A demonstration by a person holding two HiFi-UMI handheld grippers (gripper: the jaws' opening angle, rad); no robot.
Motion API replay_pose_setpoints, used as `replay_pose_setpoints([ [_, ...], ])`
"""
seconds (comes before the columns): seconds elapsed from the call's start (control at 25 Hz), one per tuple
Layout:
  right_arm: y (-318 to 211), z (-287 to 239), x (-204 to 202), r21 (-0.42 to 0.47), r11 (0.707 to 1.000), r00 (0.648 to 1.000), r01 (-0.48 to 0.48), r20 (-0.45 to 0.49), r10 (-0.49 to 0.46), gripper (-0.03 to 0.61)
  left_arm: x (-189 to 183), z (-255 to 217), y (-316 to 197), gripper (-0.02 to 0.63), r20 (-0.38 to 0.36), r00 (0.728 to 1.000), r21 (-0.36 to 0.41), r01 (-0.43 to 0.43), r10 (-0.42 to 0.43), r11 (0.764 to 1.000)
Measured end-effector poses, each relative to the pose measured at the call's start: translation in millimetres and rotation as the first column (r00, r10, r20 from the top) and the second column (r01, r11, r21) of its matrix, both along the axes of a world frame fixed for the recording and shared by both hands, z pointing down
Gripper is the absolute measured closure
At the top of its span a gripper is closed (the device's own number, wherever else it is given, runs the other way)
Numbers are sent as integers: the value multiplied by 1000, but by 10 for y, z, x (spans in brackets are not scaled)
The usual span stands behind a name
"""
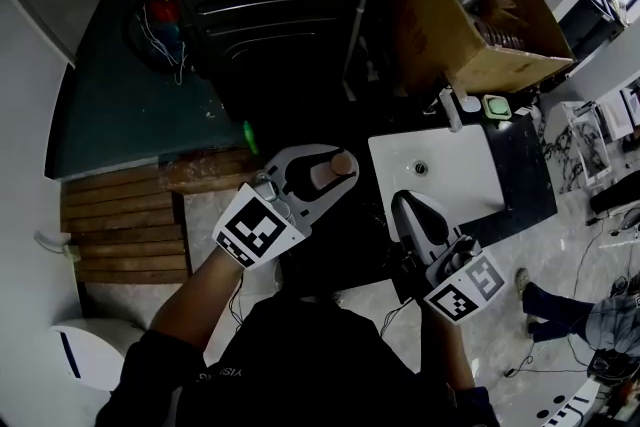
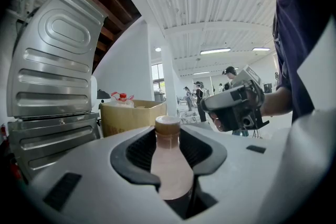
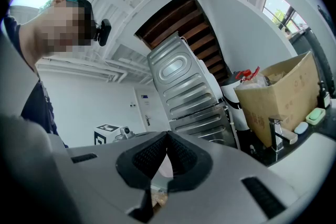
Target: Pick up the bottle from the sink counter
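Left tool (image 1: 340, 170) grips the pale bottle (image 2: 169, 165) by its body, cap pointing out past the tips, apparently lifted clear beyond the table's (image 1: 525, 185) left edge, near the white basin (image 1: 450, 185). Right tool (image 1: 402, 203) hangs at the near-left corner, jaws closed together on nothing; a cardboard box (image 1: 450, 25) stands at the far edge
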State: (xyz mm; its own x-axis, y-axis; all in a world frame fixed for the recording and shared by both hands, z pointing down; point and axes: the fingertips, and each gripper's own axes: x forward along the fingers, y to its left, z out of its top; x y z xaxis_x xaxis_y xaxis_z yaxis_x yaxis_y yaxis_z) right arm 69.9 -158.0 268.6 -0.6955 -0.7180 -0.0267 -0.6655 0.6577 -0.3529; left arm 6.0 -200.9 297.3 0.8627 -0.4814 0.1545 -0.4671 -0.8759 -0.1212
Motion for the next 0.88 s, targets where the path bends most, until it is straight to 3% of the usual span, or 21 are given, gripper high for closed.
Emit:
replay_pose_setpoints([
  [0.88, 45, 62, -34, -5, 1000, 1000, 6, -16, -6, 554, -14, 53, 55, 472, 4, 1000, -13, 3, -3, 1000],
])
